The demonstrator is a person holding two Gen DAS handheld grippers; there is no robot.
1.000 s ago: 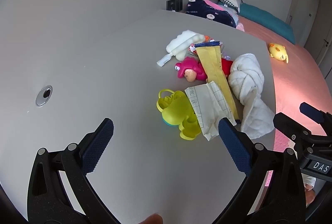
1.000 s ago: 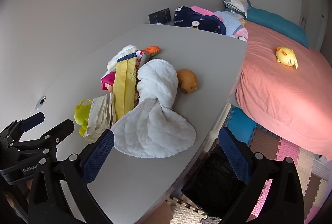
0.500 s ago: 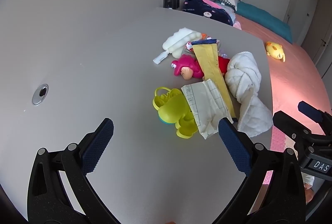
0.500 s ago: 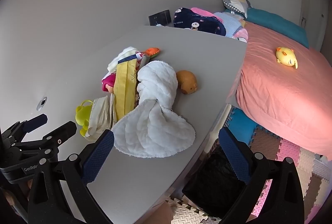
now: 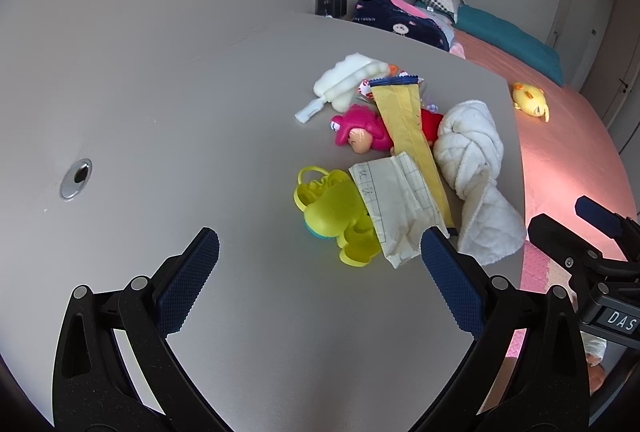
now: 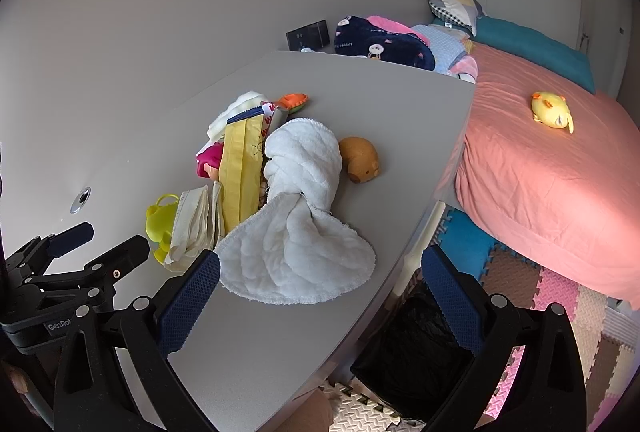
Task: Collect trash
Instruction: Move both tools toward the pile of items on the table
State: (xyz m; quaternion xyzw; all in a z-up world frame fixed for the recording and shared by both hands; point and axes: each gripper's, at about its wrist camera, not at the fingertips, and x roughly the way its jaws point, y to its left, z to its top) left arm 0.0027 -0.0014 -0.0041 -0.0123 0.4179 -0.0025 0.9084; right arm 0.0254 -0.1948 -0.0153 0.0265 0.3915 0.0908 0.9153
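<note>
A pile lies on the grey table (image 5: pixel 200 92): a crumpled lined paper (image 5: pixel 396 204), a long yellow wrapper (image 5: pixel 408 124), a small red-and-white wrapper (image 6: pixel 269 120), a white wad (image 5: pixel 344 80), a white towel (image 6: pixel 300 216), a pink doll (image 5: pixel 360 132) and a yellow toy (image 5: pixel 332 208). My left gripper (image 5: pixel 320 268) is open and empty, just short of the paper and the yellow toy. My right gripper (image 6: pixel 320 288) is open and empty, over the table's near edge by the towel. A black-lined bin (image 6: pixel 416 352) stands on the floor below that edge.
A brown bear toy (image 6: pixel 360 160) and an orange toy (image 6: pixel 294 100) lie beside the pile. A bed with a pink sheet (image 6: pixel 560 168) and a yellow plush (image 6: pixel 552 110) stands to the right. Foam mats (image 6: pixel 560 296) cover the floor. A metal grommet (image 5: pixel 76 178) sits in the tabletop.
My left gripper has come a little closer to the pile and turned slightly right. My right gripper has hardly moved. Both stay open.
</note>
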